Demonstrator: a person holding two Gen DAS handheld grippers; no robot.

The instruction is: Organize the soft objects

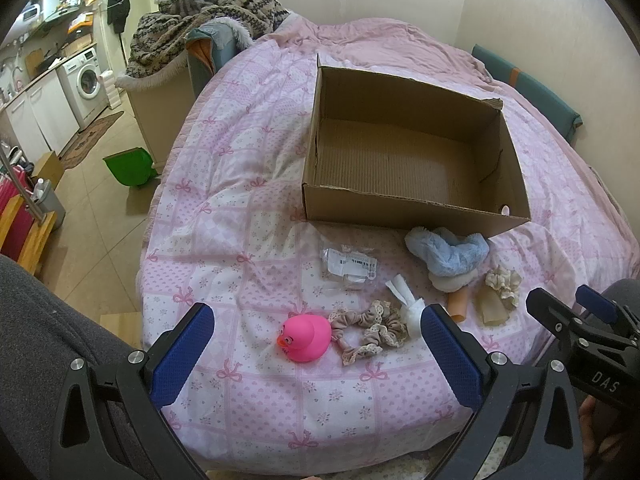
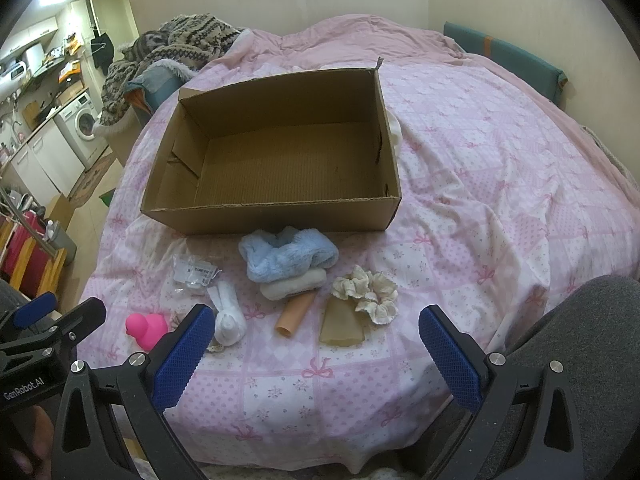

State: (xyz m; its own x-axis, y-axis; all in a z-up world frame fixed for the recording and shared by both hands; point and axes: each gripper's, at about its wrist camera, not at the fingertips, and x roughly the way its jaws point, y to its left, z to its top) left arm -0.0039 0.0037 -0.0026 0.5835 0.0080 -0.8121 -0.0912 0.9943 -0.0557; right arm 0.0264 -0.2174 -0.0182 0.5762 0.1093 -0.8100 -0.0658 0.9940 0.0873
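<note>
Several soft things lay in a loose row on the bed (image 1: 240, 200) in the left wrist view, between the camera and an empty cardboard box (image 1: 412, 212) that stood further back. The left tool (image 1: 316, 356) hovered released, its blue pads spread wide and grasping nothing, with a pink rubber duck (image 1: 306, 337) almost centred between them and a beige lace scrunchie (image 1: 370, 330) touching the duck's right side. To take the duck alone, the sensible approach was to come straight down and close across its body — not its beak — keeping the right pad clear of the scrunchie. A clear plastic packet (image 1: 350, 266) and a blue fluffy headband (image 1: 448, 252) lay nearer the box.

From the right wrist view, the right tool (image 2: 316, 352) was likewise spread and empty, low over the near edge of the bed. Ahead of it sat a tan soft piece (image 2: 342, 326) touching a cream scrunchie (image 2: 368, 292), with a peach tube (image 2: 294, 316) just beside them and a white rolled cloth (image 2: 228, 316) to the left. The scrunchie would squash under the pads, so a full pinch through its bunched fabric seemed safest — then a lift well over the box's near wall before letting go.
</note>
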